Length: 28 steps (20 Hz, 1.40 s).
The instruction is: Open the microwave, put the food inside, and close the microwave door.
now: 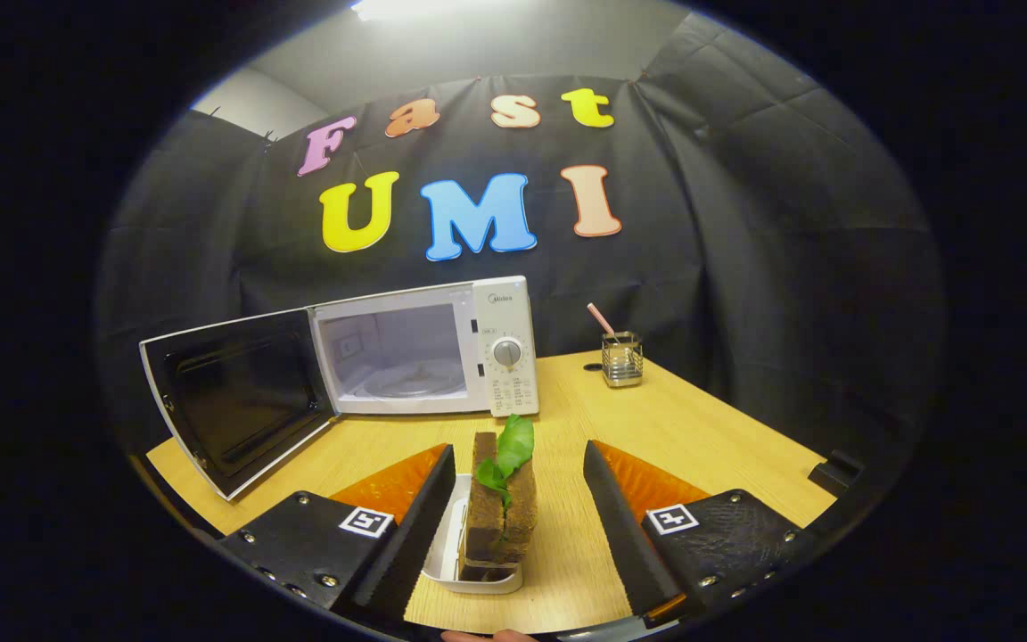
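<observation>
The gripper (518, 508) is spread wide, fingers clear of the food (500, 517) standing in its dish (453, 553) between them. Beyond, the microwave (424, 352) stands with its door (233, 401) open. Closing off-centre could topple the tall food.

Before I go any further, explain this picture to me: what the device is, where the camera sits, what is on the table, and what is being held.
This is no robot arm. A person carries a handheld two-finger gripper, and a fisheye camera riding on it looks forward along the fingers.

On the wooden table stands a white microwave with its door swung wide open and its turntable visible inside. Beside it is a small glass holder with a pink straw.

Between the fingers sits a white tray carrying the food, a brown block topped with a green leaf. The fingers are open on either side; nothing is gripped yet.
</observation>
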Motion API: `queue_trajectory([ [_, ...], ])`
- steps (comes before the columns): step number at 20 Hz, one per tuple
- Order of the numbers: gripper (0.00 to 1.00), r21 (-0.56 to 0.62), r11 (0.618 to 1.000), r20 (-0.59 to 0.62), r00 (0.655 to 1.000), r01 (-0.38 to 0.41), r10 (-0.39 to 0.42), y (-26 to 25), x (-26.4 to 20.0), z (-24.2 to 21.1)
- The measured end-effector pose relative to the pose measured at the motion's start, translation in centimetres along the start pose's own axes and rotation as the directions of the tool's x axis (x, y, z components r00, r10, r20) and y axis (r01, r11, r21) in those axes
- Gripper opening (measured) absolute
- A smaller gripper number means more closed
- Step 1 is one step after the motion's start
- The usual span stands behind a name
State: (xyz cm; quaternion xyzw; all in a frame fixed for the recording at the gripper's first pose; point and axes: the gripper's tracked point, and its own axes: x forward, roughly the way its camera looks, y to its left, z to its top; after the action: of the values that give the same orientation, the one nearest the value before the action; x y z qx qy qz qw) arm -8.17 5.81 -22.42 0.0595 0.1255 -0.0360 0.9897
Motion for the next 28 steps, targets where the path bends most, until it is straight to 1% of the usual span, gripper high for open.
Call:
queue_trajectory([
  [4,0.88,0.016,1.000,-0.036,0.999,-0.021,0.022,0.5,1.0,-1.3],
  [5,0.85,0.012,1.000,-0.054,0.998,-0.020,0.021,0.6,1.5,-1.9],
  [6,0.78,0.021,0.999,-0.055,0.998,-0.040,0.041,0.9,1.7,-2.2],
  [8,0.42,0.063,0.996,-0.042,0.997,-0.064,0.067,1.0,1.4,-2.2],
  [9,0.34,0.068,0.996,-0.037,0.997,-0.061,0.064,0.7,1.4,-2.2],
  [10,0.34,0.083,0.995,-0.033,0.998,-0.057,0.060,0.9,1.3,-1.9],
  [11,0.27,0.088,0.995,-0.034,0.998,-0.056,0.059,1.1,1.2,-1.9],
  [13,0.27,0.088,0.994,-0.012,0.998,-0.064,0.065,1.6,0.7,-1.1],
  [16,0.27,0.075,0.996,0.049,0.997,-0.055,0.052,2.0,0.1,1.9],
  [18,0.27,0.049,0.997,0.100,0.993,-0.065,0.060,3.2,0.0,4.4],
  [21,0.27,0.027,0.994,0.149,0.983,-0.109,0.104,5.9,1.2,7.6],
  [25,0.27,0.032,0.976,0.137,0.968,-0.218,0.211,10.4,4.0,9.6],
  [28,0.26,0.032,0.964,0.134,0.957,-0.263,0.256,13.4,6.9,10.6],
])
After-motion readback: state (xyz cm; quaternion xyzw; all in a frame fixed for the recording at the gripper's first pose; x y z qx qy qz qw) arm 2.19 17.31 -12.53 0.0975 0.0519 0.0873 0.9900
